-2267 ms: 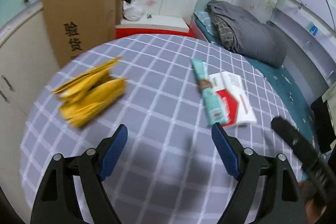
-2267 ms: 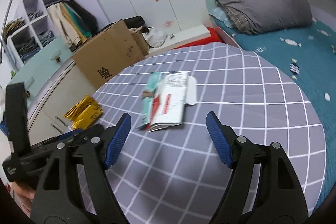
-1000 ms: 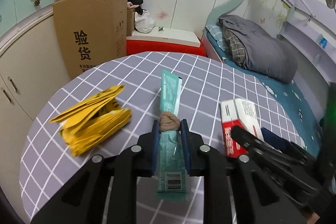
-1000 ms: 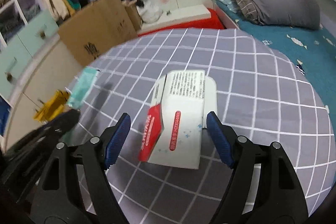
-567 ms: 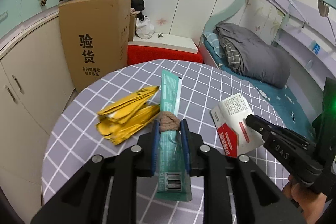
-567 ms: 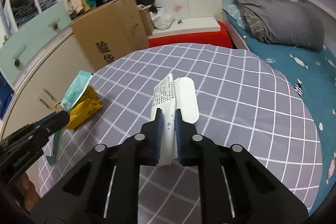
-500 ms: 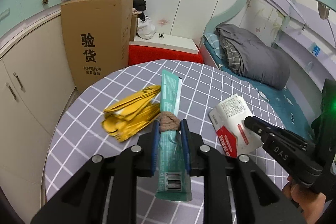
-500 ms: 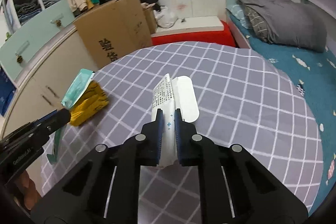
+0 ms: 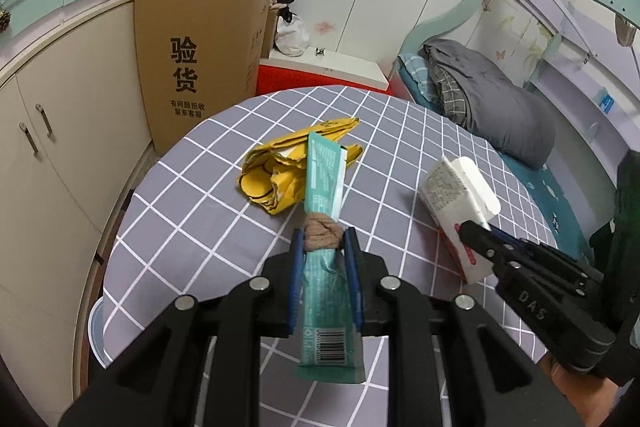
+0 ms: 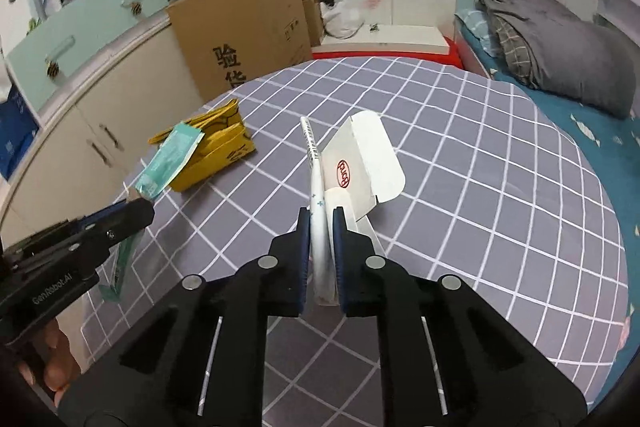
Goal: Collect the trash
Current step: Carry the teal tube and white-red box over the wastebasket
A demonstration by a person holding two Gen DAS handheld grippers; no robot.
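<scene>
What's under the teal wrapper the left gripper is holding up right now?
Beneath the teal wrapper, held in the left gripper, lie the crumpled yellow bags on the checked table. The wrapper covers part of the bags' right side; anything there is hidden.

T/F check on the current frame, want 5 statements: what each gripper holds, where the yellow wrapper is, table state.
1. The left gripper is shut on the teal wrapper. True.
2. The right gripper is open and holds nothing. False: it is shut on the white carton.
3. The yellow wrapper lies on the checked tablecloth. True.
4. The white carton lies flat on the table. False: it is held up off the cloth by the right gripper.
5. The cardboard box stands on the table. False: it stands beyond the table's edge, beside the cabinet.
</scene>
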